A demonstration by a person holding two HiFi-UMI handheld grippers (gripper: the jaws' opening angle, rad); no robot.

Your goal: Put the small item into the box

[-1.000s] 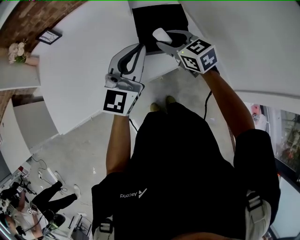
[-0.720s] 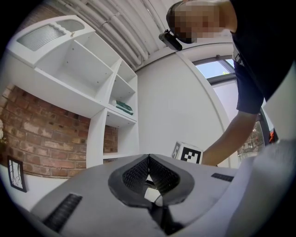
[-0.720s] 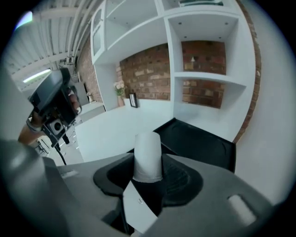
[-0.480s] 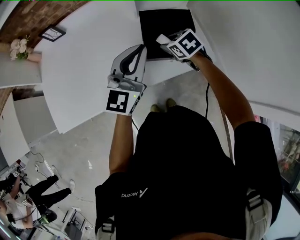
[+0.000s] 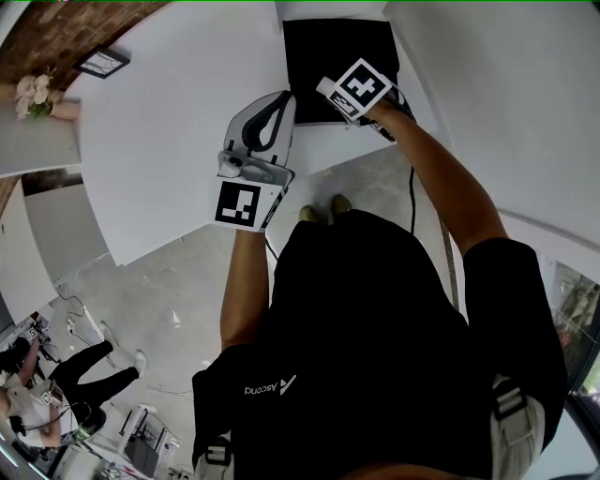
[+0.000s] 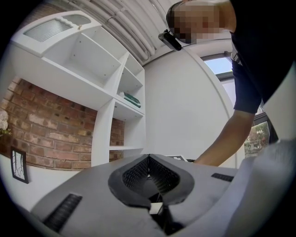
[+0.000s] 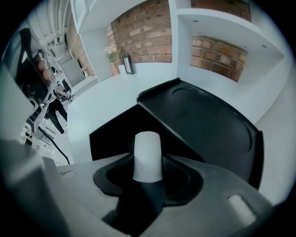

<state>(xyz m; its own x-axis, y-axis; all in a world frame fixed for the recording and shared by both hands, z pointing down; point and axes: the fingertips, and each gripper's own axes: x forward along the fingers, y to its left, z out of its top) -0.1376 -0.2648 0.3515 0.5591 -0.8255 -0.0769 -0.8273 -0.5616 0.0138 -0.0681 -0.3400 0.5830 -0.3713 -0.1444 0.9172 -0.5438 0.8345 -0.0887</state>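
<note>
the small white item [image 7: 147, 152], a stubby plug with a rounded top, is clamped in my right gripper [image 7: 148, 183]. the jaws stand fairly wide, held apart only by the item's own width, with the pads pressing on its lower sides and its top poking out beyond them. in the right gripper view the black box [image 7: 203, 125] fills the space past the item from about 12 to 4 o'clock, with one corner of the box pointing back toward the jaws. i can't tell whether the item touches the box.

from the head view the box [image 5: 323, 52] sits at 12 o'clock on the white table [image 5: 159, 141]. the right gripper's marker cube hangs over the box's near edge at about 1 o'clock, and the cube hides the item from up there.

my left gripper [image 5: 279, 101] is just beside the box at about 11 o'clock, over bare table. in its own view the jaws are pressed together tip to tip with nothing between them.

further out, a small picture frame [image 5: 98, 66] and a bunch of pale flowers [image 5: 33, 98] stand at 10 o'clock near a brick wall [image 5: 66, 28]. another person [image 5: 66, 389] is on the floor side at about 8 o'clock.
</note>
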